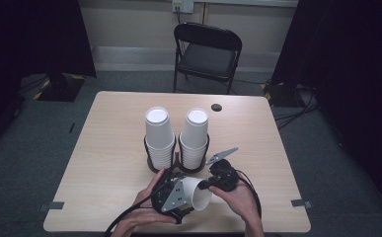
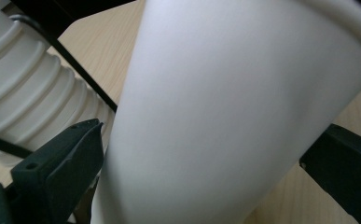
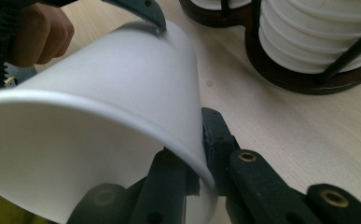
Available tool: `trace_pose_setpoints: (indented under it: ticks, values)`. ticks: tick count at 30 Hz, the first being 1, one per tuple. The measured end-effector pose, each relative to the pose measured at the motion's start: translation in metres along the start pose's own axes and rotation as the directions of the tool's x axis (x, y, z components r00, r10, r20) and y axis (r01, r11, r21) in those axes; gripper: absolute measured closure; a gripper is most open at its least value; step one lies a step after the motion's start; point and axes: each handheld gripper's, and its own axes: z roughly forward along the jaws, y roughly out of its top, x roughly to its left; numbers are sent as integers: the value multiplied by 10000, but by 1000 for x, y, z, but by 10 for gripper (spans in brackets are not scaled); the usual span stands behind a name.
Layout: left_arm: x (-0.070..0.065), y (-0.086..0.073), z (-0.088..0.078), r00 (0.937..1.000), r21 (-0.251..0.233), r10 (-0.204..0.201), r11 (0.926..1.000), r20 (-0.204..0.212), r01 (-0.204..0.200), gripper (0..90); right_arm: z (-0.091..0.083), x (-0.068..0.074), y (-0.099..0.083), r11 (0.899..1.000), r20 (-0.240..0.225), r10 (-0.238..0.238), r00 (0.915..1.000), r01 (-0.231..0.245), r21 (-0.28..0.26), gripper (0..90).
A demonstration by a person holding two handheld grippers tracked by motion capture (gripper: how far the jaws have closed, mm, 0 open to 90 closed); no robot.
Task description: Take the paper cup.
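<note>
A fixed camera above my side looks forward and down, the whole surface (image 1: 114, 128) mid-frame. The camera on my left gripper (image 1: 178, 195) sits almost against a white cup (image 2: 234, 121). My right gripper's camera, equally close, faces that same cup (image 3: 108, 116), cup stacks (image 3: 318, 32) at upper right.

Both grippers are black: the left gripper (image 1: 181, 195) carries a grey three-cornered plate with screw holes and a trailing black cable; the right gripper (image 3: 201, 154) has brass-coloured screw inserts along its jaws.
</note>
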Motion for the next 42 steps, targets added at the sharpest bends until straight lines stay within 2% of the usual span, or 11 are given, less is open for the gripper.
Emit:
trace_pose_setpoints:
  ticks: [7,10,15,17,18,20,25,32,37,39,42]
  values:
    - [-3,2,5,9997,136,31,9999,-250,-27,7,3,1,2,10000,-84,58,9999,-58,-26,870]
    - [-5,4,4,9999,-214,-92,9997,-116,90,46,4,1,3,9999,-29,115,9999,-115,-85,872]
    - [-6,5,3,9998,-201,-80,9998,-156,77,63,4,0,3,9995,-43,269,9996,-270,-172,869]
    - [-7,6,3,9997,-401,-71,9992,-224,62,73,5,-1,3,9991,5,379,9993,-379,-168,877]
    - [-7,7,3,9997,-415,71,9991,-217,-80,88,6,0,4,9993,88,365,9993,-364,-103,883]
    - [-8,10,3,9995,-274,197,9994,-235,-204,79,10,1,5,9993,142,361,9992,-363,125,886]
    - [-9,11,5,9993,-415,24,9991,-385,-40,73,11,1,5,9983,79,577,9983,-578,64,886]
    - [-10,13,7,9992,-455,98,9989,-398,-116,68,12,2,4,9974,26,727,9973,-727,23,885]
    - [-10,13,6,9992,-446,-151,9989,-367,135,86,13,2,2,9969,-192,777,9968,-779,-128,885]
    - [-9,13,4,9991,-370,-106,9993,-402,91,89,13,3,2,9963,-216,828,9963,-833,-214,881]
    - [-7,11,3,9979,-584,-401,9976,-500,372,95,14,3,2,9956,-215,876,9959,-883,-316,868]
